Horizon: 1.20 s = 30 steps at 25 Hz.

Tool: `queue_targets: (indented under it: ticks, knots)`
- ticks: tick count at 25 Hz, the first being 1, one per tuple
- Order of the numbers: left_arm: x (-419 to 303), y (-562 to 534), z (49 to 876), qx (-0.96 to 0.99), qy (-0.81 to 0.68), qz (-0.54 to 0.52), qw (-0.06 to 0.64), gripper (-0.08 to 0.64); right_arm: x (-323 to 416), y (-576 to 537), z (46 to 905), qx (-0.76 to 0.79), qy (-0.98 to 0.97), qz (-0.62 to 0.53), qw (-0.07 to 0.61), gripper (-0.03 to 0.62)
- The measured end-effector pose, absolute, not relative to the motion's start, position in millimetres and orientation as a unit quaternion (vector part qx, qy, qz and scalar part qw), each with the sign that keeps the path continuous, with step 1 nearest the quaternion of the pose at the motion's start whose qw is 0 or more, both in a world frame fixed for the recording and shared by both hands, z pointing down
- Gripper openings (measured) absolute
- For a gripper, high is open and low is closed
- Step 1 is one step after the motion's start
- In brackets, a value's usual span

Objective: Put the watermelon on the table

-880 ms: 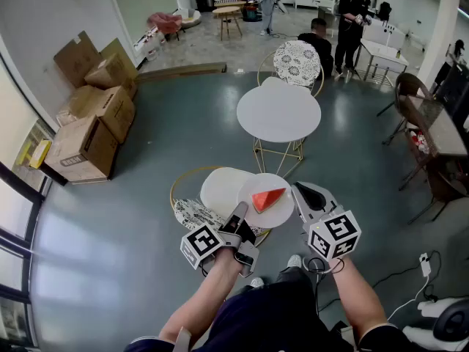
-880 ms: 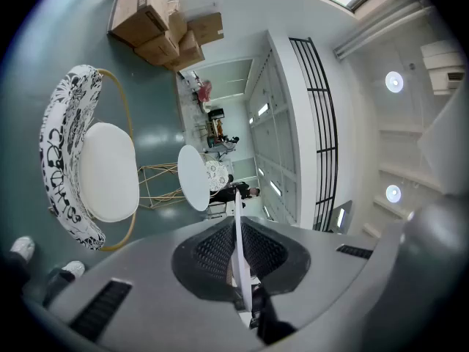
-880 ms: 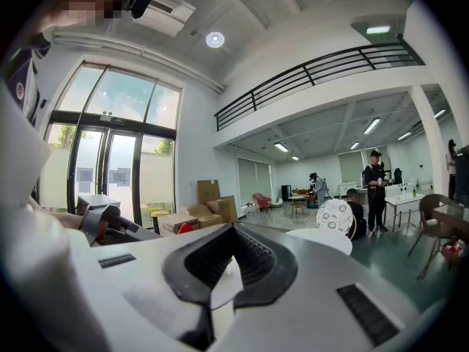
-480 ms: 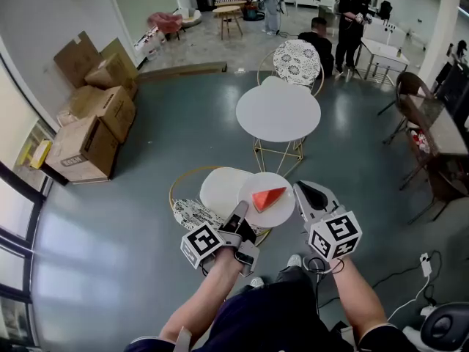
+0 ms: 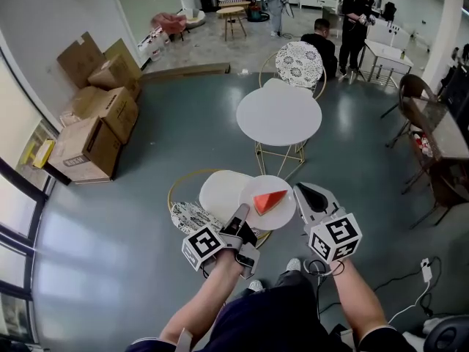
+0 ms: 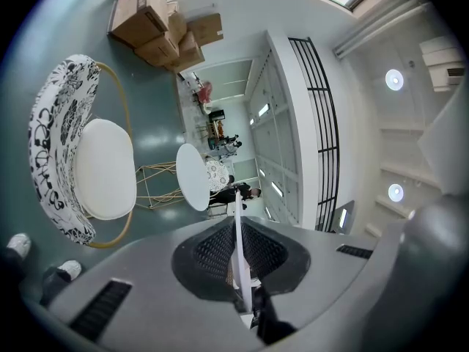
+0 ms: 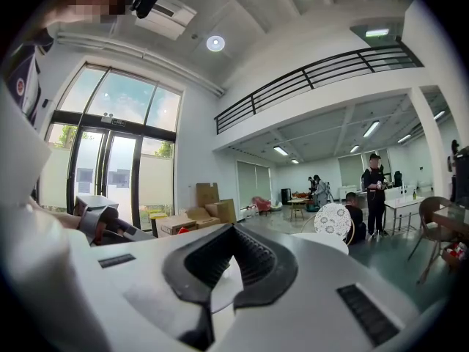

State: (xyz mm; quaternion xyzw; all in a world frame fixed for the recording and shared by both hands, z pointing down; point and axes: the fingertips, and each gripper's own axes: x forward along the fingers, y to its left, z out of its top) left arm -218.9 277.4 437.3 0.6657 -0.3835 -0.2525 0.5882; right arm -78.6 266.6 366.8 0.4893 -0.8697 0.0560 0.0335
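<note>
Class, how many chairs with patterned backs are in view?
2: a near chair beside the left gripper, a far chair behind the round white table. Others may be hidden.

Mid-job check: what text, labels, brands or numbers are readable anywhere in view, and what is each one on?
No text can be read in any view.
Cardboard box: dark printed mark on its side, too small to read.
Marker cubes: black-and-white square patterns only, no letters or numbers.
Plate and watermelon: no print visible.
</note>
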Motion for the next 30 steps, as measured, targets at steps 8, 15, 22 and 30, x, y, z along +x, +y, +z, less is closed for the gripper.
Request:
queue_targets:
  ticks: [8, 15, 22, 30]
  knots:
    - [-185.5, 253.5, 435.1, 0.664, -0.391, -0.254, 0.584, 0.018, -44.0, 240.7, 366.6, 0.479, -0.875, 0.06, 0.032, 0.003]
    - [-157.3, 225.8, 430.6, 0.662, -0.402, -0.257, 0.577, 0.018, -15.4, 211.7, 364.7, 0.465, -0.883, 0.062, 0.028, 0.003]
    - [-131.4, 203.6, 426.3, 0.664, -0.415, -0.253, 0.568, 0.018, 8.0, 187.2, 362.8, 0.452, -0.89, 0.063, 0.019, 0.003]
    - [-114.2, 189.5, 429.8, 0.655, -0.426, -0.257, 0.569, 0.018, 23.5, 170.0, 350.9, 0.442, -0.896, 0.049, 0.018, 0.003]
